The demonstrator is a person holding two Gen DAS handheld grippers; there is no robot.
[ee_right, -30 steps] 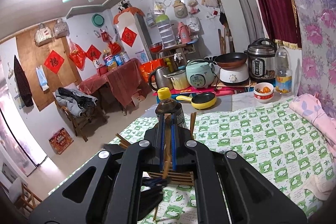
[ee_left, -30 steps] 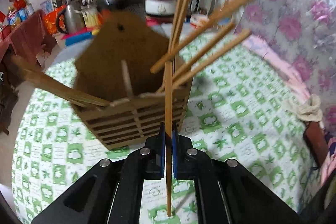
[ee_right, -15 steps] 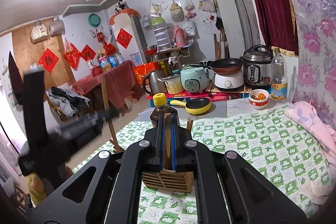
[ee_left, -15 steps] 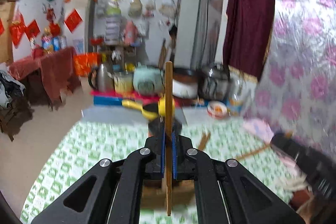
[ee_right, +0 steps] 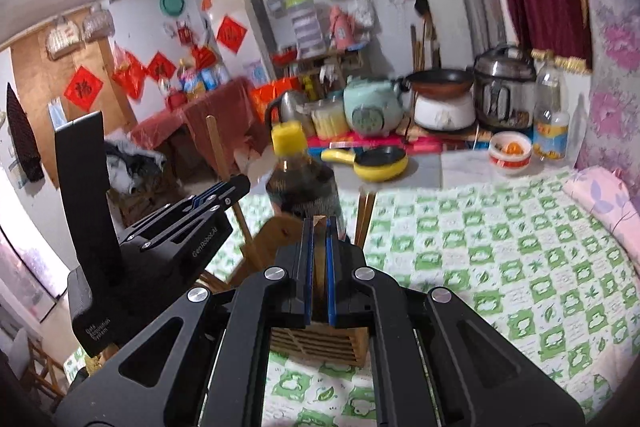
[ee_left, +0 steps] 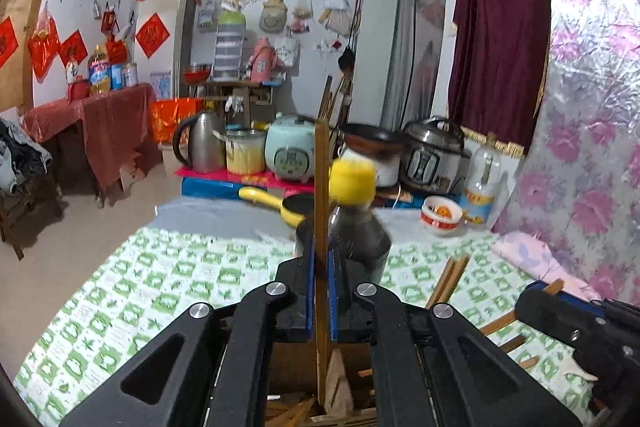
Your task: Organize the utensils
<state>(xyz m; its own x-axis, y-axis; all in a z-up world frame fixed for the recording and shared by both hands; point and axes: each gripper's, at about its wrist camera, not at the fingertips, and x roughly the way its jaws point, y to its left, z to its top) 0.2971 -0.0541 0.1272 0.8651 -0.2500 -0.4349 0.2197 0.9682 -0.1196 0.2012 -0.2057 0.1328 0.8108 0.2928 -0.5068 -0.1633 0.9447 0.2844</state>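
Note:
In the left wrist view my left gripper (ee_left: 319, 291) holds a wooden chopstick (ee_left: 321, 187) upright between its blue pads. Its lower end hangs over the wooden utensil holder (ee_left: 292, 367), and the jaws are opening. Several chopsticks (ee_left: 448, 279) stick out of the holder to the right. My right gripper (ee_right: 319, 267) has a second chopstick (ee_right: 319, 227) between its pads, above the slatted holder (ee_right: 316, 343); its jaws are opening too. Each gripper shows in the other's view: the left gripper (ee_right: 224, 189) with its chopstick (ee_right: 216, 147), the right gripper (ee_left: 536, 301) at the lower right.
A dark sauce bottle (ee_right: 300, 187) with a yellow cap stands just behind the holder on the green-checked cloth (ee_right: 500, 259). Beyond the table's far edge are a yellow pan (ee_right: 376, 163), a kettle, cookers and a small bowl (ee_right: 510, 151). A pink cloth (ee_left: 536, 259) lies at the right.
My left gripper rose from the holder and tipped up with its chopstick, so the room now fills its view. My right gripper came down closer to the holder.

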